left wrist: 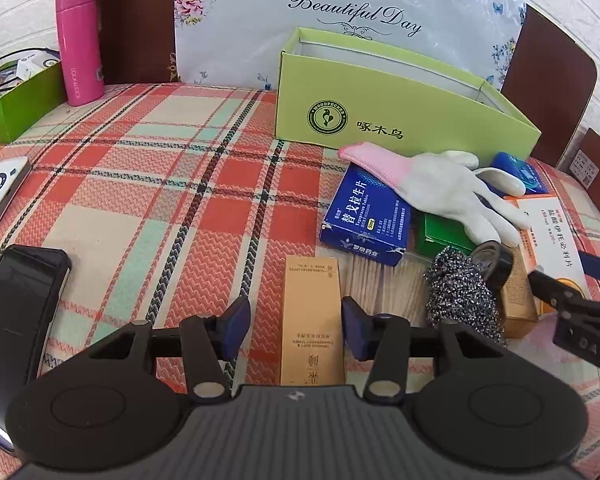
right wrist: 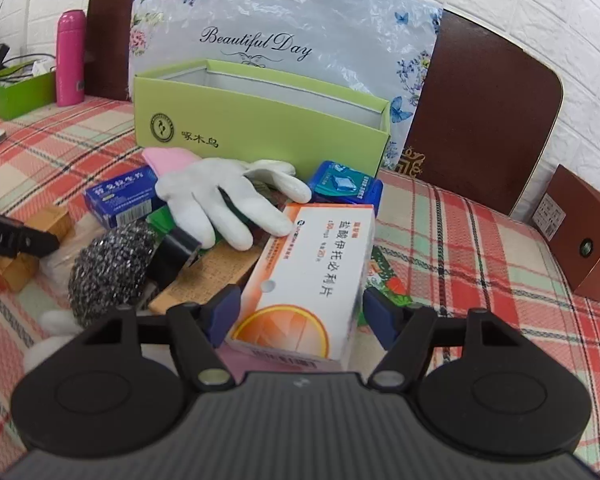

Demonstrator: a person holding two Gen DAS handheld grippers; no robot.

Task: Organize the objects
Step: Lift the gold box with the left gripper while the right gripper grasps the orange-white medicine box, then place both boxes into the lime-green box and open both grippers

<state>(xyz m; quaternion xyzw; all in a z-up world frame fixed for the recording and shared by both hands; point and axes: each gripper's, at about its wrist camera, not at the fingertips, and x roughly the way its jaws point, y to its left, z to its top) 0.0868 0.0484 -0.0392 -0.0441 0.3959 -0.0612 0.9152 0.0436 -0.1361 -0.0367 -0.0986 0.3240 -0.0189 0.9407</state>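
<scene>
Left tool (left wrist: 296,326): your jaws stand apart around the near end of the tan carton (left wrist: 314,320), with a gap on both sides, so nothing is held.
Right tool (right wrist: 300,316): your jaws are open astride the white and orange medicine box (right wrist: 312,268); I judge the pads do not press it yet.
Why placed so: each tool seems lined up for one box of the pile on the plaid surface (left wrist: 160,184).
Green box (right wrist: 260,128): it stands open beyond both tools, probably the place for the objects.
Writing: "WOODPECKER" on the green box; "Beautiful Day" on the bag (right wrist: 260,20) behind; "LOCK&LOCK" on the pink bottle (left wrist: 78,40), far left.
White glove (right wrist: 224,196): it lies over the pile, ahead of the right tool.
</scene>
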